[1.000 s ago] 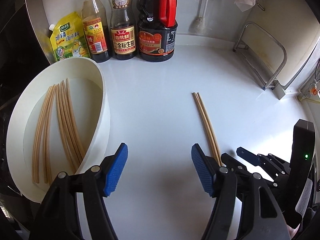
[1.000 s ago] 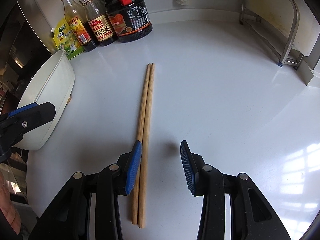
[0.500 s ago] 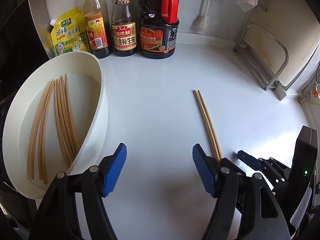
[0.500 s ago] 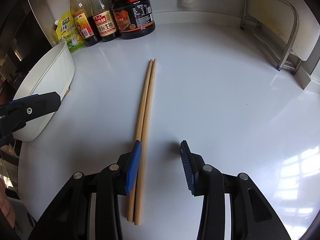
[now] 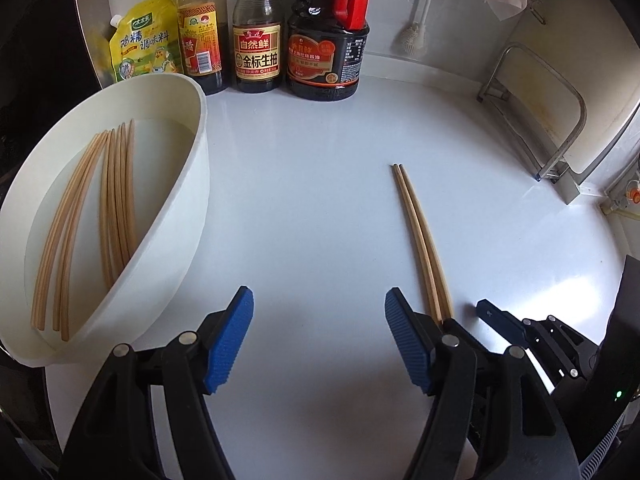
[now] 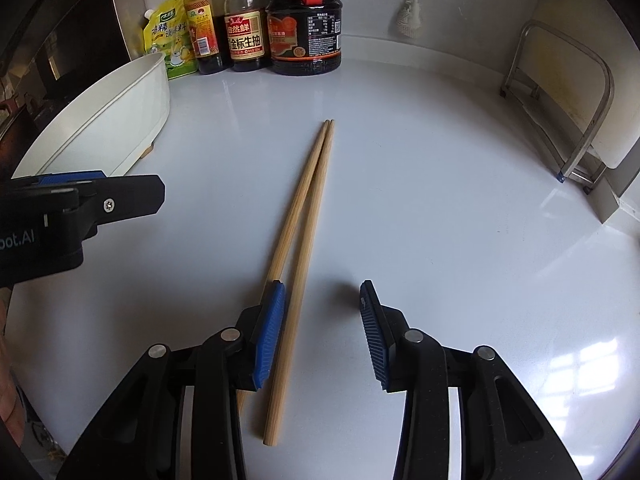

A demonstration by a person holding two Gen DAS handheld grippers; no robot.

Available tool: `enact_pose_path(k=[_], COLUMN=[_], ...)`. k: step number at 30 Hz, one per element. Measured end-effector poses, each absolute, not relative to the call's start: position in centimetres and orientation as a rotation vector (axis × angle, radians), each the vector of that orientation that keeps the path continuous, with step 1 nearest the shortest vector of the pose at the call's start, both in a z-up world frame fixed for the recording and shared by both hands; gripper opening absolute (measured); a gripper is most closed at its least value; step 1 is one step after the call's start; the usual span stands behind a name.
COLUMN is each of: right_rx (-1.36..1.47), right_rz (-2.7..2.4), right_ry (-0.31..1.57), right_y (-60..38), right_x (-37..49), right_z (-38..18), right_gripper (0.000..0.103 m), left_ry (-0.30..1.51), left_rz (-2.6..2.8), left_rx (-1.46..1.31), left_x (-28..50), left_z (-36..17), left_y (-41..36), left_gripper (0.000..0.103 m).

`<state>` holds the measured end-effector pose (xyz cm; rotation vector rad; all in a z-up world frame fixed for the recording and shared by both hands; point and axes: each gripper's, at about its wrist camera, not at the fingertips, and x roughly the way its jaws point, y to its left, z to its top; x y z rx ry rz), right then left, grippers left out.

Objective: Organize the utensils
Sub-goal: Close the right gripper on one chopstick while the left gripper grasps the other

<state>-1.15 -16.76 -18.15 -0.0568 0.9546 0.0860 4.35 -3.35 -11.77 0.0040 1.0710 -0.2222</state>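
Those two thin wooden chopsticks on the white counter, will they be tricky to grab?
Probably. The pair of thin wooden chopsticks looks round, so it may roll on the glossy white counter. They seem stiff and light, and have already splayed apart, so one might slip out.

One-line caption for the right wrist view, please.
Right hand-held gripper, jaws just closing, straddles one chopstick of the pair on the white counter; bowl at left.
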Motion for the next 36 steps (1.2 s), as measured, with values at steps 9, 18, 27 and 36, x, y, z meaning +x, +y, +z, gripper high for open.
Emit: enact_pose_path(k=[9, 18, 27, 36], right_rx=[-0.045, -0.010, 0.018, 0.017], right_rz=[0.079, 0.023, -0.015, -0.007], right_ry=[0.949, 0.942, 0.937, 0.929], right_y=[-18.4, -21.8, -24.5, -25.0], right_x=[-1.3, -1.7, -2.3, -2.2], right_z=[-18.2, -18.3, -18.4, -18.4], right_gripper=[0.007, 0.007, 0.007, 0.017], left_ry=[1.079, 1.095, 1.113, 1.107], left_rz=[-0.235, -0.244, -0.222, -0.210], left_rx=[-0.006, -0.006, 0.047, 0.092], left_x=[3.8, 4.0, 4.5, 4.7], left_z=[-12.4, -14.3, -15.8, -16.3], left_y=[-4.7, -7.7, -10.0, -10.9], left_gripper=[0.067, 0.069, 0.073, 0.073])
